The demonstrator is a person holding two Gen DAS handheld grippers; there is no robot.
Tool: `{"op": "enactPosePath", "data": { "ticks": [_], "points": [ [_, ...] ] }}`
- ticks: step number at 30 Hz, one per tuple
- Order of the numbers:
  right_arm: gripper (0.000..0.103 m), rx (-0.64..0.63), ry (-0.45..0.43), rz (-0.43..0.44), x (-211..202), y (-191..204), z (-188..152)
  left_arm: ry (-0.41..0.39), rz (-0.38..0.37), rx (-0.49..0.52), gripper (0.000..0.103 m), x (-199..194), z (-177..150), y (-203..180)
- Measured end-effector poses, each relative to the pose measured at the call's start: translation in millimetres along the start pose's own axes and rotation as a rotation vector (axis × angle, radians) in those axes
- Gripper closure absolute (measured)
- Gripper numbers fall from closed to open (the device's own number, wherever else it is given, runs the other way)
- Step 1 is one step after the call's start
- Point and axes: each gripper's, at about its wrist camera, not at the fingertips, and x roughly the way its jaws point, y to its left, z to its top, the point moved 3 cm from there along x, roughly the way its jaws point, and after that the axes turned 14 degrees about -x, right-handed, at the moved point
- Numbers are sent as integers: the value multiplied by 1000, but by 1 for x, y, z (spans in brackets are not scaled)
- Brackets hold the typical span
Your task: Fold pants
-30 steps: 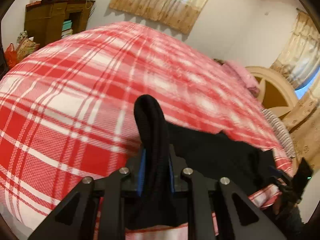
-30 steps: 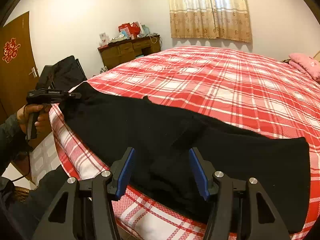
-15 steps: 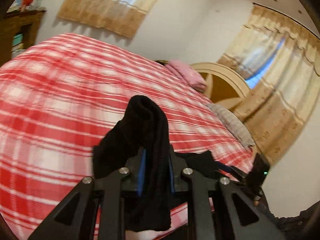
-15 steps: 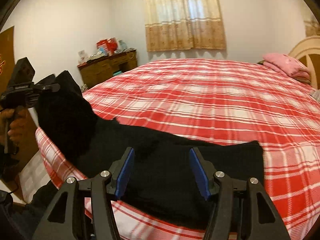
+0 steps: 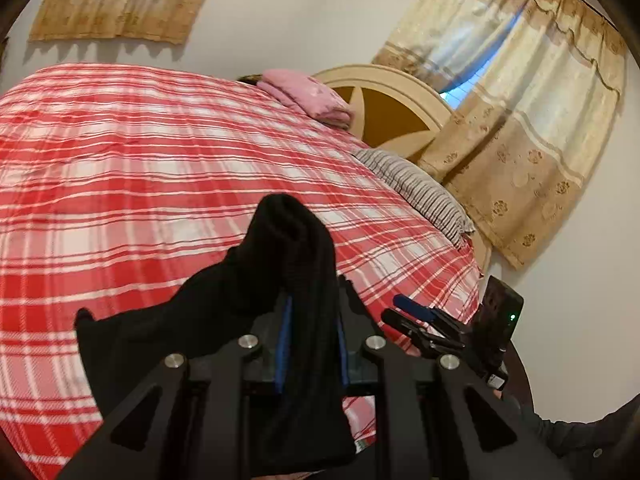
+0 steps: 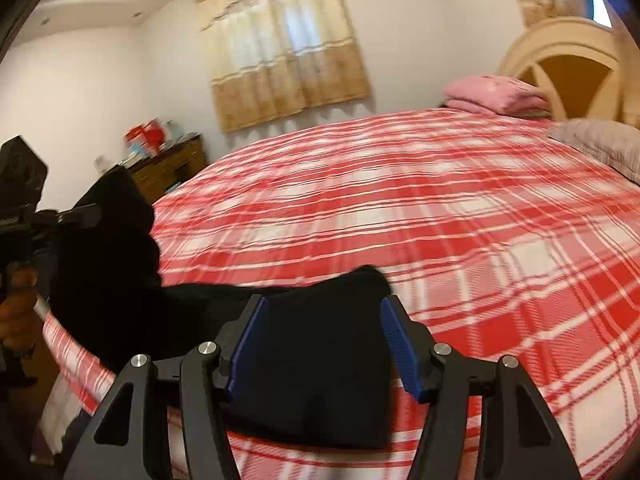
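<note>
Left tool (image 5: 310, 332) clamps a bunched fold of black knit pants (image 5: 296, 248), lower centre; right tool (image 6: 324, 344) gapes over their flat end (soft, matte) on plaid bed (image 6: 440, 208).

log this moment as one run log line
task: fold pants | left gripper: shut on pants, end lifted off bed | right gripper: open, astride pants on bed | fold: not yet done

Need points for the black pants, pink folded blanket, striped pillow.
black pants (image 5: 296, 240), left wrist view, bunched end above the pads.
pink folded blanket (image 6: 496, 94), right wrist view, top face.
striped pillow (image 5: 420, 188), left wrist view, middle of cover.
</note>
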Motion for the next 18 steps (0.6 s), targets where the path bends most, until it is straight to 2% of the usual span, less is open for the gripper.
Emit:
{"op": "enactPosePath", "data": {
  "ticks": [9, 13, 18],
  "points": [
    [42, 76, -16, -73, 1, -24, -5, 73, -4, 38, 83, 58, 1, -30],
    [42, 118, -22, -94, -1, -35, -7, 121, 20, 43, 83, 88, -12, -32],
    [42, 133, -10, -96, 4, -37, -10, 150, 85, 92, 83, 120, -32, -34]
  ]
}}
